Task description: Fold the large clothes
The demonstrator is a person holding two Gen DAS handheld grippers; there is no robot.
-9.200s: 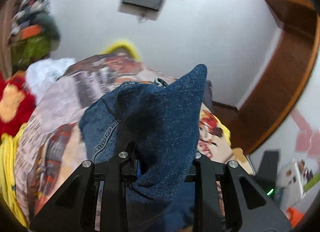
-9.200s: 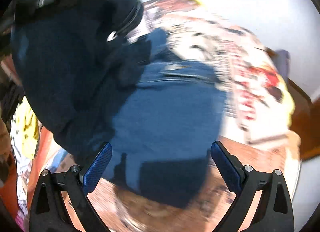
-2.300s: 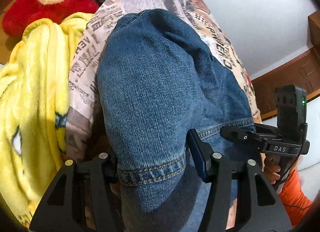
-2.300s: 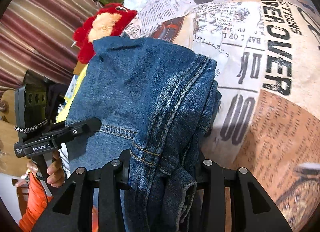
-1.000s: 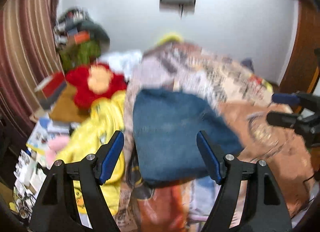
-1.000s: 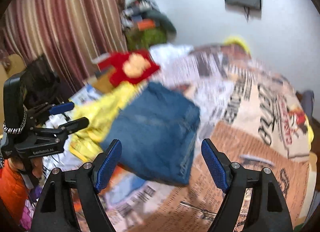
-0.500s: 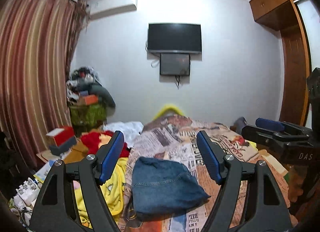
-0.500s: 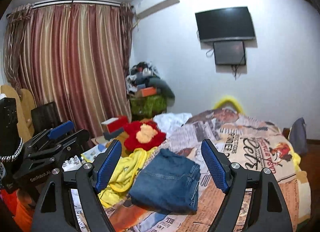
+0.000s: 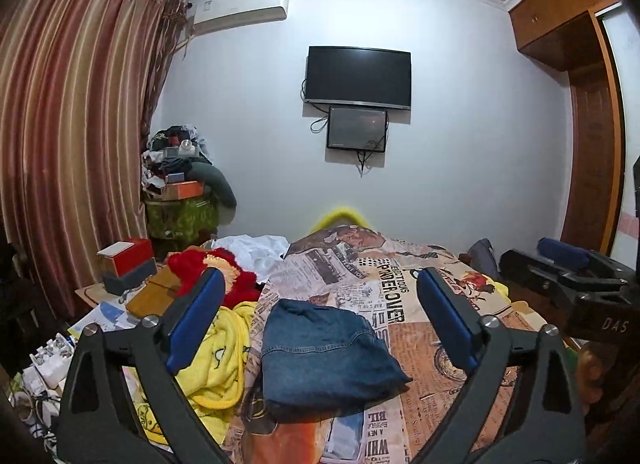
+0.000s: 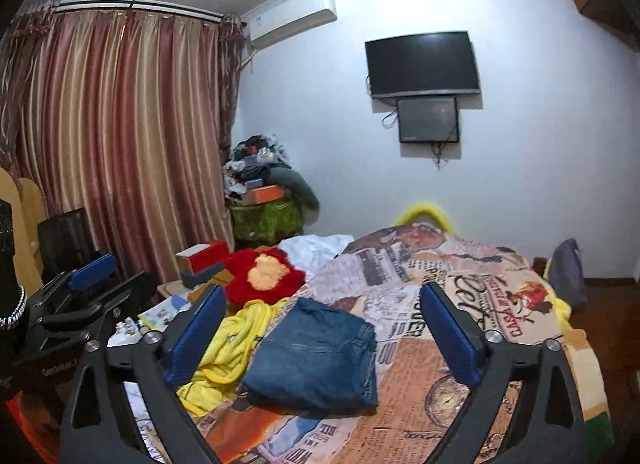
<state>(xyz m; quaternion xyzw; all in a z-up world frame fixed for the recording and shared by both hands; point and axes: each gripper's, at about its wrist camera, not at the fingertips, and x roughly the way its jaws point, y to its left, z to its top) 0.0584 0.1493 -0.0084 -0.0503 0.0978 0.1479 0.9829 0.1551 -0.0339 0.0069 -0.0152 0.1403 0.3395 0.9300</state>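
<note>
On the near part of the printed bedspread (image 9: 404,296): folded jeans (image 9: 324,348), both grippers' jaws just widened, empty, clear of it; risk: bulky top fold springing open, yellow blanket (image 9: 220,356) beside.

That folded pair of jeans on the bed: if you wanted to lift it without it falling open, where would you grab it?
Probably at the two near corners of the folded jeans, one gripper each, coming in low from the near side. The stacked layers end there in a thick edge, so pinching through all of them should keep the fold. Both the left gripper and right gripper stand open, empty.
</note>
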